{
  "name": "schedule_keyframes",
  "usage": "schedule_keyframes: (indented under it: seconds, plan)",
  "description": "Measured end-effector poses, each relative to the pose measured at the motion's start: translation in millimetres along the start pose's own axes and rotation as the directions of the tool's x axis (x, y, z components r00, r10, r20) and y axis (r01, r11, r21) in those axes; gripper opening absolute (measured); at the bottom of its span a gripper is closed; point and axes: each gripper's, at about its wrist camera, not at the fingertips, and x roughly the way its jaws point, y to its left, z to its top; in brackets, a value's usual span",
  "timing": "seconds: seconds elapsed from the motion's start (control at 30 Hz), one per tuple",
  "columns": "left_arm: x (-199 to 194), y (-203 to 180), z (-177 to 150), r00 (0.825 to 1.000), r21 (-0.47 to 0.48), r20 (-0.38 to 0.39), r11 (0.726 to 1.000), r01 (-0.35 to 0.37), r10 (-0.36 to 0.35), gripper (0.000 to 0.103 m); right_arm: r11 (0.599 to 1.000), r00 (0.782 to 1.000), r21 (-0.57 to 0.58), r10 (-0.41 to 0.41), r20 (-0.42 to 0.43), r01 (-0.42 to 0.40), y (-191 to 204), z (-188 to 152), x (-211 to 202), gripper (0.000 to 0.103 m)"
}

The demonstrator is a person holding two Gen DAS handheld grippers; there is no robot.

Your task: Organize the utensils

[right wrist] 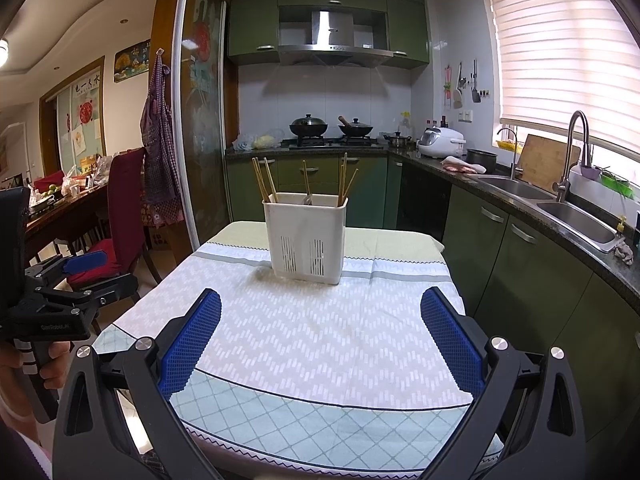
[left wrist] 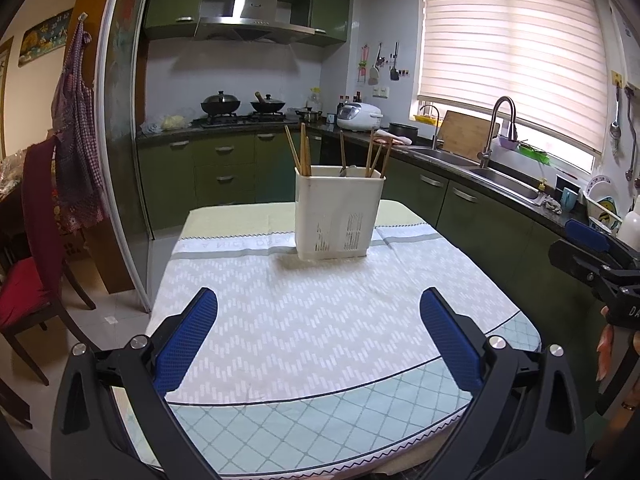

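A cream plastic utensil holder (left wrist: 338,214) stands upright at the far end of the cloth-covered table (left wrist: 304,340); it also shows in the right wrist view (right wrist: 306,236). Wooden chopsticks (left wrist: 302,152) and a spoon handle (left wrist: 344,154) stick out of its compartments; the chopsticks also show in the right wrist view (right wrist: 266,180). My left gripper (left wrist: 318,332) is open and empty over the table's near half. My right gripper (right wrist: 320,334) is open and empty, also short of the holder. Each gripper shows at the edge of the other's view, the right (left wrist: 600,256) and the left (right wrist: 68,280).
Green cabinets and a counter with a double sink (right wrist: 560,204) run along the right. A stove with woks (right wrist: 328,128) is behind. A chair with a red cushion (right wrist: 116,216) and a cluttered dining table (right wrist: 60,200) stand left, past a sliding door (right wrist: 188,120).
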Motion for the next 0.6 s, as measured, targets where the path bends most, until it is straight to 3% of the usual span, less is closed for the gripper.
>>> schedule_keyframes:
  seconds: [0.13,0.27,0.6]
  plan:
    - [8,1,-1,1.0,-0.009,-0.007,1.0,0.008,-0.008,0.097,1.0,1.0,0.003,0.003,-0.018,-0.003,-1,-2,9,0.098]
    - [10,-1,-1,1.0,0.005,0.014,1.0,-0.028,0.028,0.097,1.0,1.0,0.008,0.005,-0.03,-0.005,-2,-4,17,0.098]
    - [24,8,0,0.998,-0.007,-0.042,0.999,-0.047,0.047,0.097,1.0,0.999,0.014,-0.003,-0.05,0.004,-4,-4,33,0.098]
